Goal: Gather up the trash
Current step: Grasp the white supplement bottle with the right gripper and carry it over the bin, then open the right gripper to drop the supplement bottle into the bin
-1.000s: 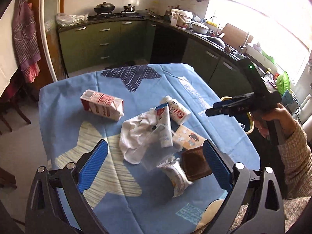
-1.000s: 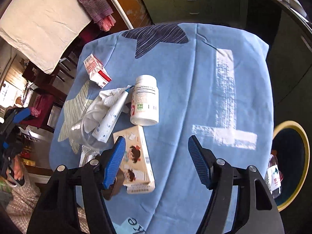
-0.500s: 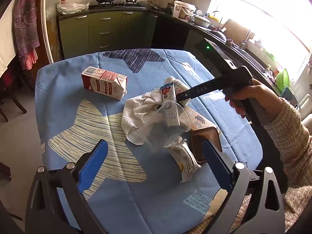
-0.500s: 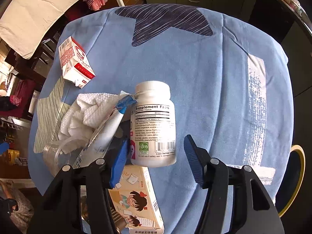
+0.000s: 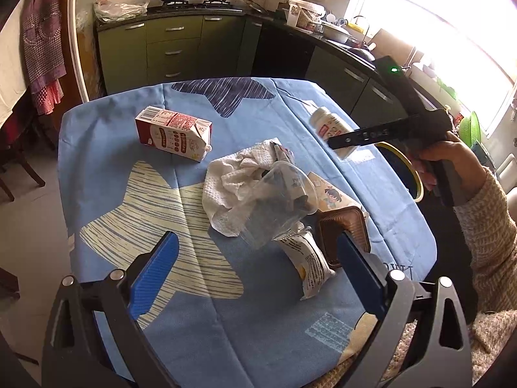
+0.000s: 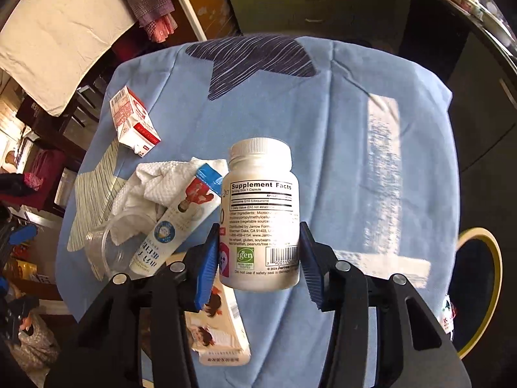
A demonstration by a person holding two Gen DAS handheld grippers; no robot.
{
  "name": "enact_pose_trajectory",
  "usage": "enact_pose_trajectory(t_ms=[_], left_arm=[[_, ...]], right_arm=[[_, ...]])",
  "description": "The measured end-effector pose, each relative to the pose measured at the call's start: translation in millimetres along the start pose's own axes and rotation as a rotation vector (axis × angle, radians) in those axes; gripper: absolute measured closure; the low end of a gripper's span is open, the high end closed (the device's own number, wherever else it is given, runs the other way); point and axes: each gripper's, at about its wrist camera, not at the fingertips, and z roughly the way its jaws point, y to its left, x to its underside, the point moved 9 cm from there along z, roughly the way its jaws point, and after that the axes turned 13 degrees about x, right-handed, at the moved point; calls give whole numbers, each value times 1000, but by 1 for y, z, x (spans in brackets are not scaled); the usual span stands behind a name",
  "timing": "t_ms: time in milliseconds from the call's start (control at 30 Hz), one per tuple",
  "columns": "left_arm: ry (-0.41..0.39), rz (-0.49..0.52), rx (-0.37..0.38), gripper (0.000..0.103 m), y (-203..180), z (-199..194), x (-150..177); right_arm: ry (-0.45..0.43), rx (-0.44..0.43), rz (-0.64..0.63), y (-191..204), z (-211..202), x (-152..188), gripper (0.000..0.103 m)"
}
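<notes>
My right gripper (image 6: 258,258) is shut on a white supplement bottle (image 6: 260,216) and holds it above the blue tablecloth (image 6: 339,148); the bottle also shows in the left wrist view (image 5: 329,126). My left gripper (image 5: 255,268) is open and empty, low over the near side of the table. Before it lie a clear plastic cup (image 5: 278,203), a white paper towel (image 5: 232,181), a crumpled wrapper (image 5: 307,262), a brown tray (image 5: 344,236) and a cartoon-printed box (image 5: 332,194). A red-and-white milk carton (image 5: 174,132) lies farther left. A toothpaste tube (image 6: 174,226) rests in the cup.
A dark bin with a yellow rim (image 6: 478,287) stands on the floor right of the table, a bottle inside it. Green kitchen cabinets (image 5: 168,45) run behind. A wooden chair (image 5: 16,161) stands at the left.
My right gripper has closed on the supplement bottle and lifted it off the table, toward the right. My left gripper has drawn back a little.
</notes>
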Motion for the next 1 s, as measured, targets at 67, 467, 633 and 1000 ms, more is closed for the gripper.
enact_pose_trajectory(t_ms=[67,467,633,1000], left_arm=[[6,7,-3,10,-2,2,0],[52,54,-4,10,-29,23,-4],[65,78,-17,10,-41,26,-6],[88,93,-52,10,-41,27,-9]], right_arm=[[-27,18,51,-34,-18,12,56],[71,256,468,-284,-16,131,56],[96,257,522,-314,8,144,56],[69,270,527,-315,13,141,33]])
